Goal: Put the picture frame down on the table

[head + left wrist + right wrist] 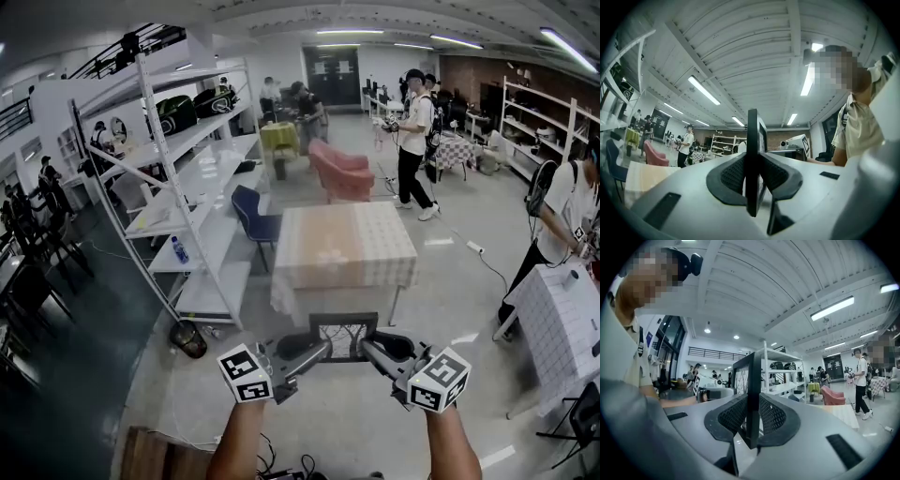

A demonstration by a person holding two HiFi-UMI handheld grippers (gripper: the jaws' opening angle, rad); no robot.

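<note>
A: Left hand-held gripper (314, 353) clenched on the picture frame (344, 336), left edge. Right hand-held gripper (373, 350) clenched on its right edge. Frame is in the air, short of the desk (347, 246).

B: Risk?

A: I have 2 thin edge grips; uneven lowering could twist it loose. Face toward me, long axis seemingly left-right.

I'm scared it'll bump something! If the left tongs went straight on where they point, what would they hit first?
The black rectangular picture frame: the left tongs are shut on its edge. Past it, roughly in line, the right tongs grip the frame's other side, though depth is hard to judge.
</note>
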